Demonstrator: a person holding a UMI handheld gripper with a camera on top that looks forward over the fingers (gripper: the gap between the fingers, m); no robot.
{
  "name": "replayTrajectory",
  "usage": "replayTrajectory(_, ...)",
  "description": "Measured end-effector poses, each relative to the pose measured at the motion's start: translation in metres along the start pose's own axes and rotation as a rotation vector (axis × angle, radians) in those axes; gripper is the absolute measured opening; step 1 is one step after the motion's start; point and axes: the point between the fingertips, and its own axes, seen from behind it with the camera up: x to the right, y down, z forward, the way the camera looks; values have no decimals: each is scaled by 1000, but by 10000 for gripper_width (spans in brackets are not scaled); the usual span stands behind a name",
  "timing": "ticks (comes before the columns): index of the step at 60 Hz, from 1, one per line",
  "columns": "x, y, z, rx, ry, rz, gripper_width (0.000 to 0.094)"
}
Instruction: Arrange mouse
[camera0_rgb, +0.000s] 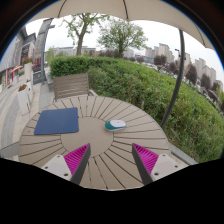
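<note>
A small light-coloured mouse with a teal tint (116, 125) lies on the round wooden slat table (95, 108), beyond my fingers and a little right of the middle. A dark blue mouse mat (57, 121) lies flat on the table to the left of the mouse, apart from it. My gripper (111, 162) is open and empty above the near part of the table. The left pink pad (76, 158) and the right pink pad (146, 158) stand wide apart with only bare slats between them.
A wooden chair (72, 85) stands at the table's far side. A green hedge (150, 90) runs behind and to the right. A parasol pole (180, 70) rises at the right. A paved terrace (12, 115) lies to the left.
</note>
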Motion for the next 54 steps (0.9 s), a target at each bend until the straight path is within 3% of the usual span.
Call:
replayTrajectory(15, -15, -5, 66, 15, -10, 23, 852)
replayTrajectory(34, -19, 2, 161, -30, -19, 62, 853)
replayTrajectory(54, -18, -28, 227, -50, -54, 105, 853)
